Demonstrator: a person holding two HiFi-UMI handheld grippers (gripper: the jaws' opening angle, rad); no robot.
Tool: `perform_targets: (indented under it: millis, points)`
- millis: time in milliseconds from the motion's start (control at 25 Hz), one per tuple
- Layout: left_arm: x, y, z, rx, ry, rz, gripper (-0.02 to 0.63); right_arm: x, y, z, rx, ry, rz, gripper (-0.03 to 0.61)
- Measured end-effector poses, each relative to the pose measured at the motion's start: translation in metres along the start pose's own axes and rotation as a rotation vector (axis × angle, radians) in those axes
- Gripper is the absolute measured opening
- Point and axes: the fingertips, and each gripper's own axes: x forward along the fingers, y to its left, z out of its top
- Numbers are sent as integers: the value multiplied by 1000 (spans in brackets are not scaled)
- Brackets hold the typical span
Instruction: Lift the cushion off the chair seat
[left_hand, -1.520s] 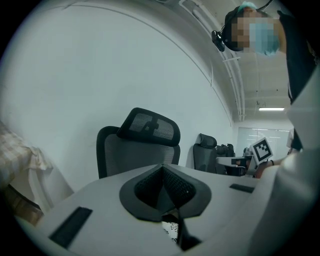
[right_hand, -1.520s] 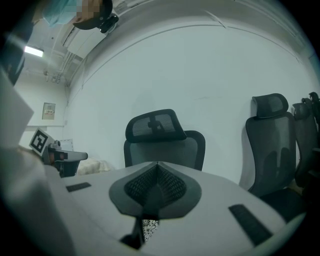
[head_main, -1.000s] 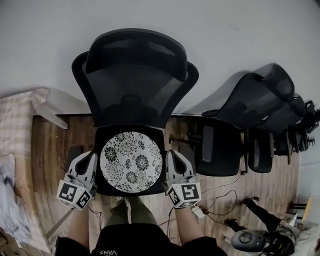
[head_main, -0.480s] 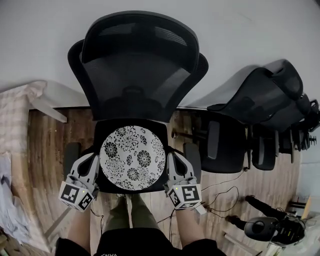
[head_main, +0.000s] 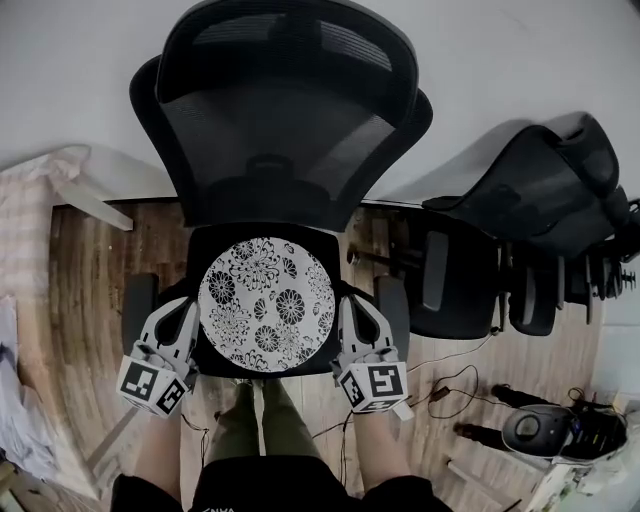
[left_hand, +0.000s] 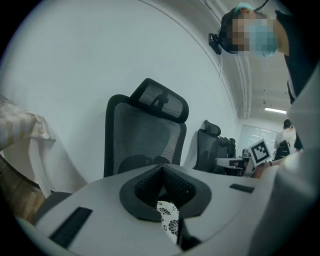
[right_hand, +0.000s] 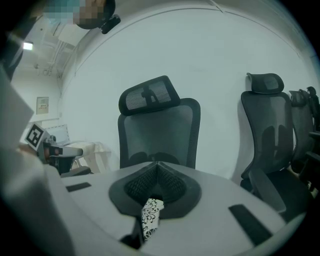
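— Where's it sitting?
— Over the seat of the black mesh chair (head_main: 290, 130); spare chairs (head_main: 520, 230) stand well off to the right. The round floral cushion (head_main: 266, 305) covers the seat.
— And the claws?
— The left gripper (head_main: 185, 322) and the right gripper (head_main: 350, 318) are each clamped tight on opposite cushion edges.

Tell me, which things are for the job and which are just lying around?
For the job: cushion, chair, left tool, right tool (both shut on the cushion).
Lying around: other chairs, cloth, cables.
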Motion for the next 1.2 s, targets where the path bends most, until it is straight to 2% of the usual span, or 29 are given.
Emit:
perform_targets:
  millis: [1200]
  points:
    - [29, 8, -77, -29, 61, -6, 11, 18, -13, -88, 46, 83, -3, 17]
